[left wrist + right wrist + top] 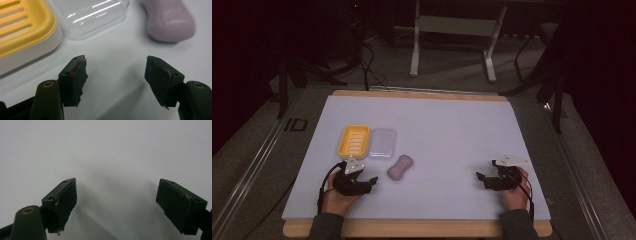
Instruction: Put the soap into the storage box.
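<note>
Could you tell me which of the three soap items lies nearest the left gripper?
The pink soap bar, just right of the left gripper; the clear lid and yellow dish lie farther back.

Pale table mat [437, 125], wooden table edge [412, 229], metal frame legs [414, 50], perhaps cables [369, 65]

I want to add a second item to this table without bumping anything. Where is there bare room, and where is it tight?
The white table is bare between the pink soap and the right tool, and along the far edge. It is crowded at the left: yellow soap dish, clear lid, soap and the left tool sit close together.
</note>
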`<action>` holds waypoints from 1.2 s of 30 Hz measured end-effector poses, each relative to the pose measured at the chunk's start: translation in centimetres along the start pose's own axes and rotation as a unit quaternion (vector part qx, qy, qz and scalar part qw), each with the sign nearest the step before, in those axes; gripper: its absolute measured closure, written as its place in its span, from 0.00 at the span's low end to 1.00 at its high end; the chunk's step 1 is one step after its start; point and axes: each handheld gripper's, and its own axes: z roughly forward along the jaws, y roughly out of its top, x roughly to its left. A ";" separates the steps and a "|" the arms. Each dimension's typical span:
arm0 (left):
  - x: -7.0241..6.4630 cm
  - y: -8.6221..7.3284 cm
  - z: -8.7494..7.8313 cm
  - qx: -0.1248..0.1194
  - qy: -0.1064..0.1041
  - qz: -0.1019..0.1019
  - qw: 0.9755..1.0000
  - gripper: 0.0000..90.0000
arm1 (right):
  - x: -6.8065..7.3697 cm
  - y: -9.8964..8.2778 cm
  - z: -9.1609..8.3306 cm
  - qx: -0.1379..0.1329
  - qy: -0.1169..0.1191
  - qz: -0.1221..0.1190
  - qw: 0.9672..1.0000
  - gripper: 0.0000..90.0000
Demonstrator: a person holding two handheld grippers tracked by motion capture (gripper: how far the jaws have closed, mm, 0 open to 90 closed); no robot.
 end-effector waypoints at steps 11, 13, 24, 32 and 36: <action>0.4 2.2 -0.9 0.012 -0.022 0.008 1.000 0.40 | 0.4 -0.2 -0.5 -0.025 -0.013 -0.018 0.999 0.19; 0.4 2.6 -0.9 0.015 -0.024 0.008 1.000 0.41 | 0.4 -0.3 -0.5 -0.027 -0.012 -0.016 0.999 0.19; 0.0 4.6 -0.6 0.034 -0.039 0.031 0.998 0.44 | 0.4 -0.3 -0.6 -0.031 -0.017 -0.014 0.999 0.19; 0.0 5.8 -0.4 0.043 -0.046 0.040 0.997 0.44 | 0.4 -0.3 -0.6 -0.035 -0.018 -0.013 0.999 0.19; -0.1 6.4 -0.3 0.048 -0.045 0.044 0.997 0.44 | 0.4 -0.3 -0.7 -0.036 -0.020 -0.014 0.999 0.19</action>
